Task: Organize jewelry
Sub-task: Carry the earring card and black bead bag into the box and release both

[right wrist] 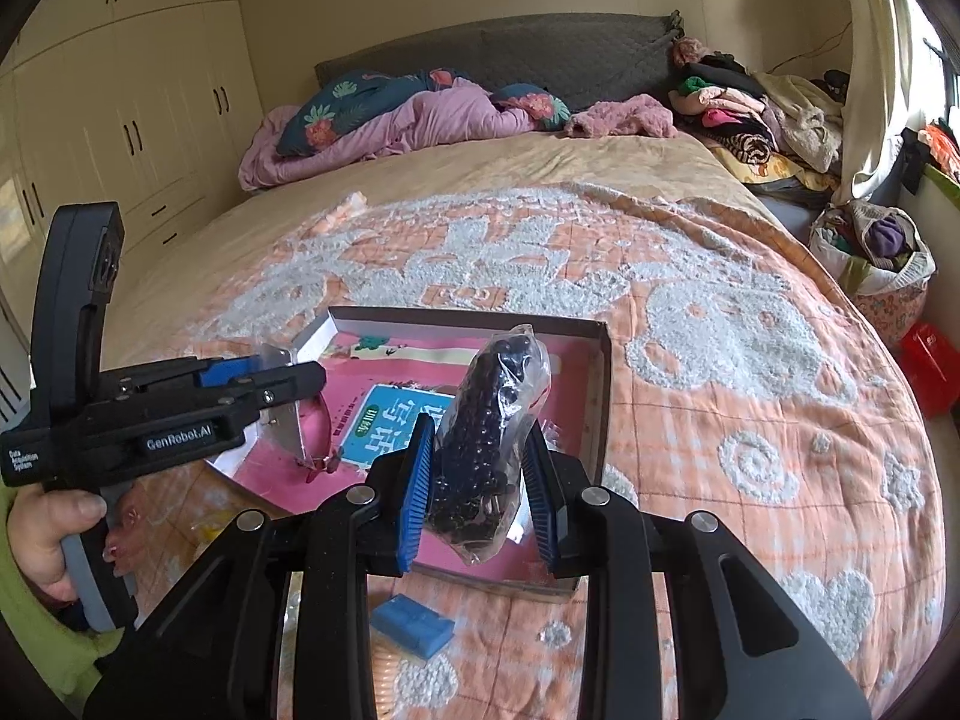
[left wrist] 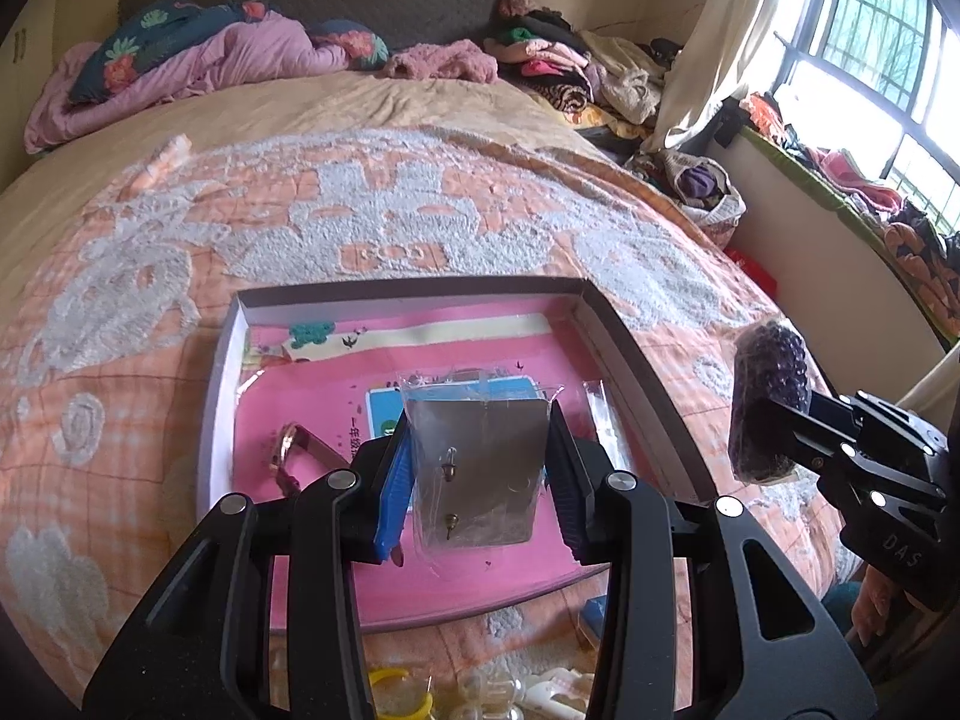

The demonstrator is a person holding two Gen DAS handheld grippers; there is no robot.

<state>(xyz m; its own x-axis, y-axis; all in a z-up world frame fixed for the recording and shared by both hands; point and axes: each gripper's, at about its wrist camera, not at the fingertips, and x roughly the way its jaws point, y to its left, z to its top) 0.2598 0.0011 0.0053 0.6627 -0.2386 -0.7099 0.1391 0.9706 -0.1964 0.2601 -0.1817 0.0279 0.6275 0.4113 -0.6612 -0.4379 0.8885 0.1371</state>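
Note:
My left gripper (left wrist: 480, 468) is shut on a clear packet with a grey earring card (left wrist: 477, 468) bearing two small studs, held above a shallow pink-lined box (left wrist: 636, 372) on the bed. That gripper also shows from the side in the right wrist view (right wrist: 288, 378), a hand on its handle. My right gripper (right wrist: 480, 480) is shut on a clear bag of dark purple beads (right wrist: 486, 450), over the box's near right part. The bead bag (left wrist: 768, 402) hangs at the right in the left wrist view. A rose-gold bracelet (left wrist: 294, 450) lies in the box at the left.
The box (right wrist: 600, 396) rests on an orange and white quilt (right wrist: 750, 420). A blue block (right wrist: 414, 624), a yellow ring (left wrist: 408, 696) and clear plastic pieces lie on the quilt near me. Bedding and heaped clothes (right wrist: 738, 114) fill the far end. A bag (right wrist: 876, 258) stands beside the bed.

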